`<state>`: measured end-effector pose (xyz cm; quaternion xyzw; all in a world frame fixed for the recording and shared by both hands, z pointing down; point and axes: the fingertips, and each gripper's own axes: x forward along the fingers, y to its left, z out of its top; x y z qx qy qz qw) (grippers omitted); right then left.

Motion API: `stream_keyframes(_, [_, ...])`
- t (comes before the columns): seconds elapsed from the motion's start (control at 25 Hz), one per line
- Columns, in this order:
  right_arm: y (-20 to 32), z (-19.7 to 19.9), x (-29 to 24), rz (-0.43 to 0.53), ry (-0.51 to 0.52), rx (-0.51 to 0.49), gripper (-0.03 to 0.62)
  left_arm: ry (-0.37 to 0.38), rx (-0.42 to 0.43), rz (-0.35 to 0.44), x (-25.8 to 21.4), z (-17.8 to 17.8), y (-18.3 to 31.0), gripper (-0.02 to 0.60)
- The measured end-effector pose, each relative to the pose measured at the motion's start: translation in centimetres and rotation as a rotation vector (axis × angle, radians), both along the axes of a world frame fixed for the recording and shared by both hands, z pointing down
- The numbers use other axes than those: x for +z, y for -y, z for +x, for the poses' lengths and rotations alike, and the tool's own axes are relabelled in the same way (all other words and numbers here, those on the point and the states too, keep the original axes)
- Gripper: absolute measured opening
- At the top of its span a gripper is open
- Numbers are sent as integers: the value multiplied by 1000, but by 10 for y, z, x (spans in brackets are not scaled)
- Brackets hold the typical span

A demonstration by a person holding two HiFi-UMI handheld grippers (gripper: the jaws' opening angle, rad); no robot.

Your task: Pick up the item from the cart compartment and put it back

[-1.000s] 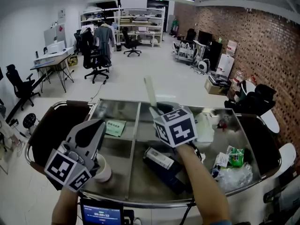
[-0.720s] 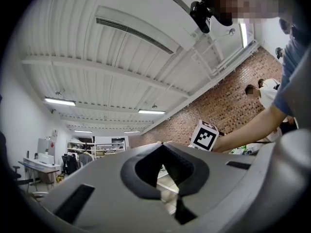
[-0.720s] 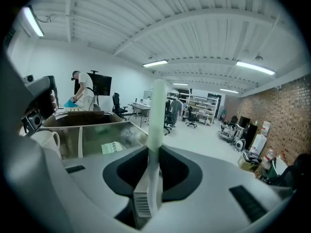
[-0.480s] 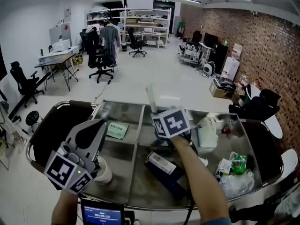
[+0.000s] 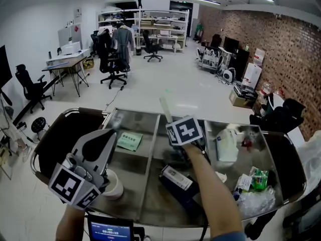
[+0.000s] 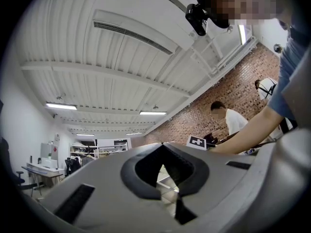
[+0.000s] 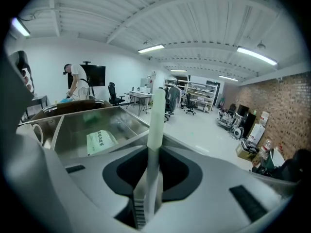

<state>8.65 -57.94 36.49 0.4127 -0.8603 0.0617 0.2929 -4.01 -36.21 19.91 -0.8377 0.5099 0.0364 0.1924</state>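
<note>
As the right gripper (image 5: pixel 175 126) has dropped lower and further into the cart (image 5: pixel 131 165) since a second ago, its marker cube now shows smaller at centre frame in the head view. It sits over the middle compartment. The pale strip (image 5: pixel 165 108) pokes up and to the upper left from its fingers, above the cart's far rim and not touching the cart floor. The green packet (image 5: pixel 128 140) lies left of centre and the dark box (image 5: pixel 176 178) below centre. The left gripper (image 5: pixel 106 134) at lower left hasn't shifted, parked above the white cup (image 5: pixel 113 185).

Left gripper view: the left gripper (image 6: pixel 164 146) points up toward ceiling and brick wall. Its fingers are together with nothing between them, so it is idle.

Right gripper view: the fingers of the right gripper (image 7: pixel 151 178) are clamped on the pale strip (image 7: pixel 157 120), which runs straight up the middle of the frame. Cart compartments (image 7: pixel 68 135) and the green packet (image 7: pixel 101 141) are at left, beyond the fingers.

Judgement: the pick-up looks done and this is the put-back half. The strip is still gripped and off the metal, so it needs lowering further into the compartment before the fingers part. The tall strip could tip against the divider on release.
</note>
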Motion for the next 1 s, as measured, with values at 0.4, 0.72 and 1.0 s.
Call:
stream_keyframes(0.4, [8, 2, 5, 0, -35, 7, 89, 3, -9, -2, 1, -2, 0, 5])
stream_keyframes(0.72, [11, 0, -8, 77, -31, 8, 109, 2, -8, -3, 2, -2, 1, 5])
stream_keyframes(1.0, [7, 1, -7, 74, -38, 7, 126, 2, -4, -2, 2, -2, 0, 5])
